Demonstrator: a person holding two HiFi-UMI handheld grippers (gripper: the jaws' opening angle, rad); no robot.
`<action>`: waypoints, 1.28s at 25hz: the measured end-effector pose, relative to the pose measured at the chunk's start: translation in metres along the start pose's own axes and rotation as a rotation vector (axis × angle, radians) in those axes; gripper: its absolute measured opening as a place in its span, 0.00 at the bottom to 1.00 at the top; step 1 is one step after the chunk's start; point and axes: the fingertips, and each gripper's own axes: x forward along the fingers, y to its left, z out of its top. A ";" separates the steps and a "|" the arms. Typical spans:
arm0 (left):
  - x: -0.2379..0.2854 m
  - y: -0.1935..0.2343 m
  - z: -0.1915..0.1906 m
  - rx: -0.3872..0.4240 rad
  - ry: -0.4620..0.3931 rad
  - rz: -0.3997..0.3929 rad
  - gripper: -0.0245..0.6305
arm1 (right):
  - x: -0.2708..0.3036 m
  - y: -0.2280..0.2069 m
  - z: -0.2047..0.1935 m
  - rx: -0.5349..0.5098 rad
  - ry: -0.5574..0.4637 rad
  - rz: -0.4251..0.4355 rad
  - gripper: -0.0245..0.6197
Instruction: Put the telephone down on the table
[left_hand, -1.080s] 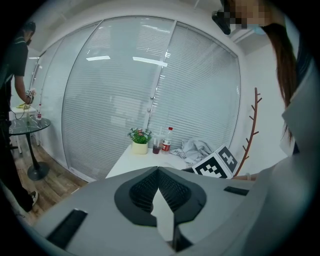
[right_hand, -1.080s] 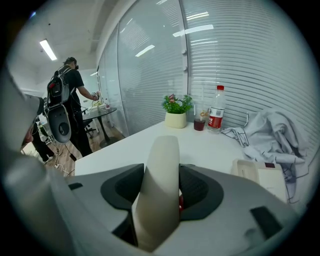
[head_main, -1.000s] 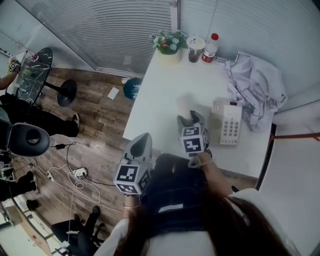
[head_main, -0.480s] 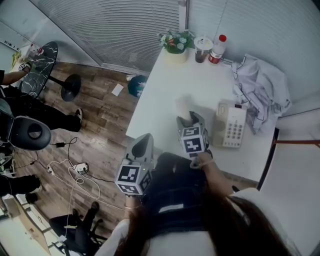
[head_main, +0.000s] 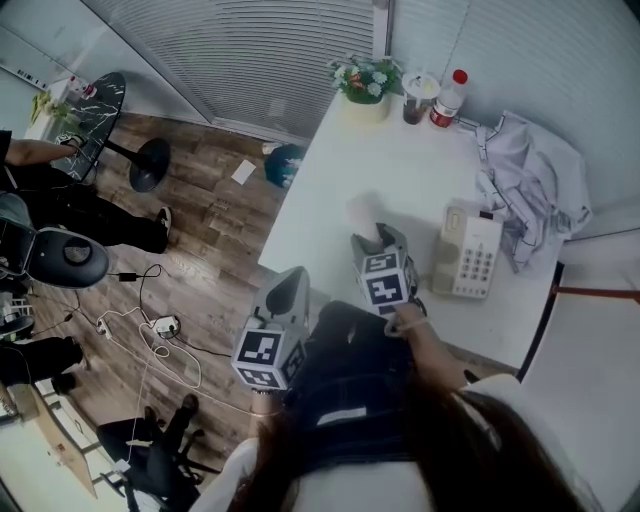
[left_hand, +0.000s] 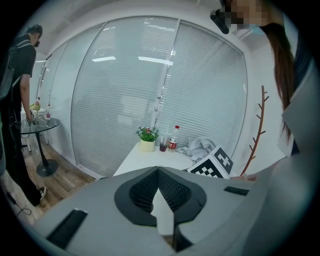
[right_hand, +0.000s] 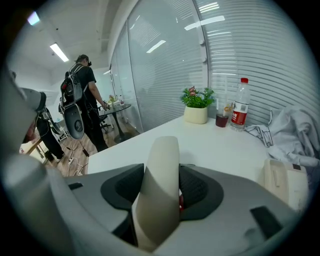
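Right gripper (head_main: 380, 240) fingers clenched on telephone handset (right_hand: 161, 170), over near counter (head_main: 400, 165), left of telephone base (head_main: 468, 255); left gripper (left_hand: 158, 175) fingers pressed together, empty; lower handset level, release only once resting.

Right gripper (head_main: 380, 240) holds the handset (head_main: 364, 212) over the table (head_main: 330, 190), beside the telephone base (head_main: 467, 255)

Head view: I see only the pale far end of the handset (head_main: 366, 212); the rest is hidden behind the right gripper (head_main: 379, 238). Right gripper view: the gripper body covers the near part of the telephone base (right_hand: 282, 179), and I cannot read the label on the bottle (right_hand: 241, 102).
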 end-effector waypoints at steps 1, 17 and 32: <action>-0.001 0.001 0.000 0.001 0.000 0.004 0.03 | 0.001 0.002 0.000 -0.003 0.002 0.005 0.38; -0.019 0.013 -0.006 -0.008 0.018 0.064 0.03 | 0.013 0.030 -0.004 -0.025 0.018 0.065 0.38; -0.017 0.013 -0.014 -0.023 0.048 0.077 0.03 | 0.024 0.028 -0.013 -0.017 0.035 0.073 0.38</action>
